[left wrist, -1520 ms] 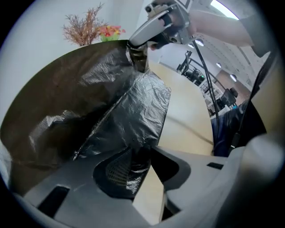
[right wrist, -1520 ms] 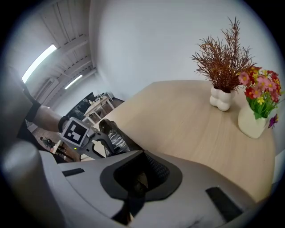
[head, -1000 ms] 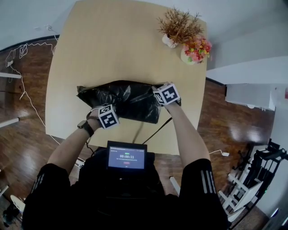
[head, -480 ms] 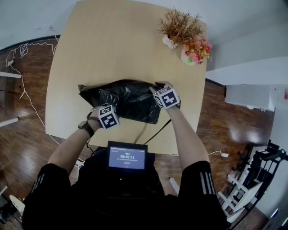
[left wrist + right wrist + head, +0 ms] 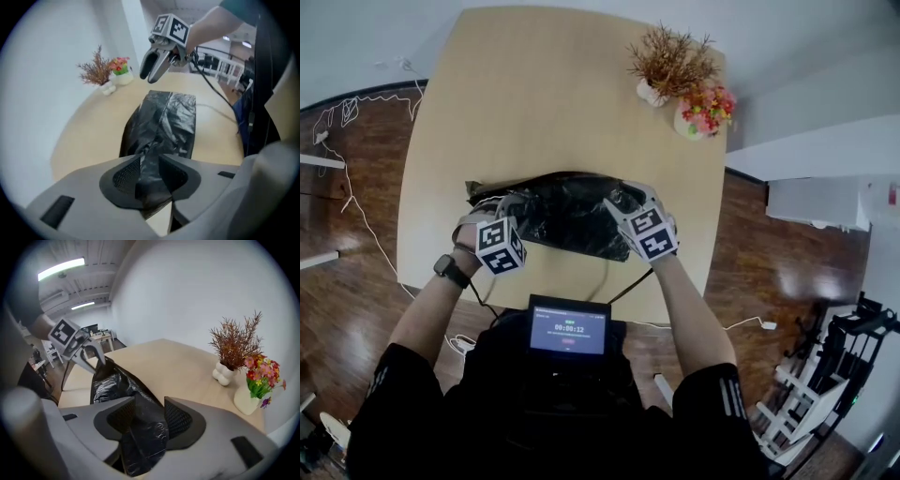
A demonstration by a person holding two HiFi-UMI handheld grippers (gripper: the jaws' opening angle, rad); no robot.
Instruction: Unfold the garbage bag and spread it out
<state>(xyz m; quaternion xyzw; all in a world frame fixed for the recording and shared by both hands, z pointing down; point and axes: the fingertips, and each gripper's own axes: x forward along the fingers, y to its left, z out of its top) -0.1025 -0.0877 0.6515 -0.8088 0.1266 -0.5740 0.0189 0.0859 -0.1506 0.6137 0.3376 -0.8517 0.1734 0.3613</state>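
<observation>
The left gripper (image 5: 149,174) pinches a fold of the black garbage bag (image 5: 567,211), jaws narrow. The right gripper (image 5: 145,420) has just been opening its jaws wide, with the bag loose between them. The bag lies crumpled near the table (image 5: 544,103) front edge.

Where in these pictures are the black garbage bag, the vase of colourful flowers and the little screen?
garbage bag (image 5: 567,214): head view, middle of the crumpled black plastic.
flower vase (image 5: 686,123): head view, its white body.
screen (image 5: 569,329): head view, centre of the lit display.
</observation>
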